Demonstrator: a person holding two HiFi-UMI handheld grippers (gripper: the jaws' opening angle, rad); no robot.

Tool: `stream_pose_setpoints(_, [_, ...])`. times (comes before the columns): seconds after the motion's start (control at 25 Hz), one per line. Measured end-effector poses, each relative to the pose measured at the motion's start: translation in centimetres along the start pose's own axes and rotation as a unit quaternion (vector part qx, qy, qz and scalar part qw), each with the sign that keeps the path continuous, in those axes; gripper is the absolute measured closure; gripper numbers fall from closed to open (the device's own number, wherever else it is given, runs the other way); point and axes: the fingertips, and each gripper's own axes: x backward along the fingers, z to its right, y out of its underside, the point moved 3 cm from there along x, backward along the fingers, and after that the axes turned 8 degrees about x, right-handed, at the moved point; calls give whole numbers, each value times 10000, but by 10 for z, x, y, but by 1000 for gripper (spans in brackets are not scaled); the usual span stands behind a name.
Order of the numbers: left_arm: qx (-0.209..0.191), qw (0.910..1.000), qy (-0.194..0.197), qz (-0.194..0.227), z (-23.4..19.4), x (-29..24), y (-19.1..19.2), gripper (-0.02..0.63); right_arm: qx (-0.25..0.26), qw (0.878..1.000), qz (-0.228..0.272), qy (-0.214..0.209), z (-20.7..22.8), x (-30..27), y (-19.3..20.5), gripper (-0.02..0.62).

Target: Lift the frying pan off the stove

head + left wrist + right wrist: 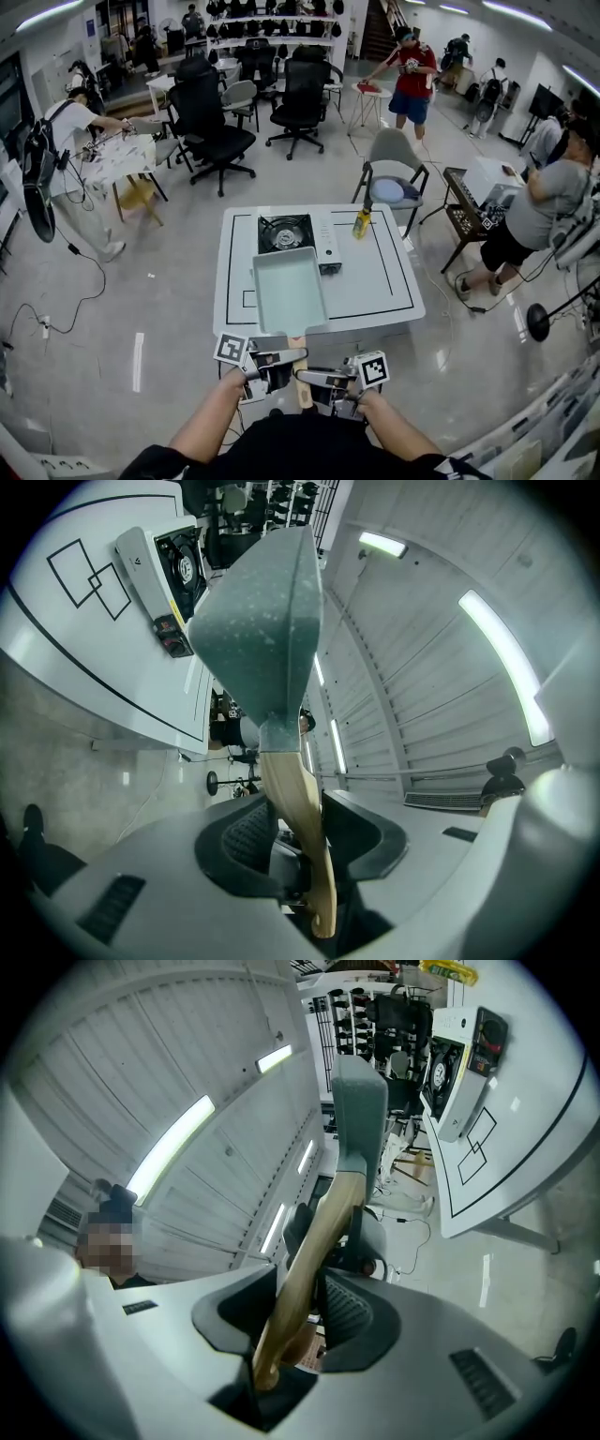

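– So where's the frying pan point(289, 289) at right now, on the stove point(323, 244) or off it?

– Off it. I've got it held up on my side of the stove, and the black burner point(284, 232) sits bare just past the pan's far edge. From the head view the pan overlaps the near edge of the white desk point(384, 281). From the left gripper view I'm looking along its underside, with the desk top off to one side of it.

– One hand or two?

– Two. My left hand-held gripper point(302, 836) is clenched on the wooden handle point(286, 780), pads pressed to the wood on both sides. My right hand-held gripper point(298, 1314) is clamped on that same handle. They come at it from opposite sides, the left one from the left and the right one from the right, with the right one a touch nearer to me.

– What kind of pan is it anyway?

– Rectangular, pale green inside and empty (speckled on the bottom, if you care).

– Anything else on the desk?

– Just a yellow bottle point(362, 223) standing upright to the right of the stove, well apart from the pan. Behind the desk there's a grey chair point(394, 155).
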Motion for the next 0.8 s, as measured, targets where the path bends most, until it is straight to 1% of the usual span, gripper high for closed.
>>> stream_pose_setpoints(0.24, [43, 9999, 40, -109, -6, 0, 11, 454, 24, 9999, 103, 73, -7, 3, 11, 442])
stream_pose_setpoints(0.48, [31, 9999, 57, -145, -10, -1, 13, 454, 5, 9998, 198, 90, -6, 8, 15, 440])
stream_pose_setpoints(0.64, [8, 9998, -5, -218, -13, -6, 14, 454, 65, 9997, 224, 79, -7, 13, 15, 439])
stream_pose_setpoints(0.8, [-8, 9997, 40, -242, -8, -12, 17, 454, 93, 9997, 211, 37, -14, 15, 13, 440])
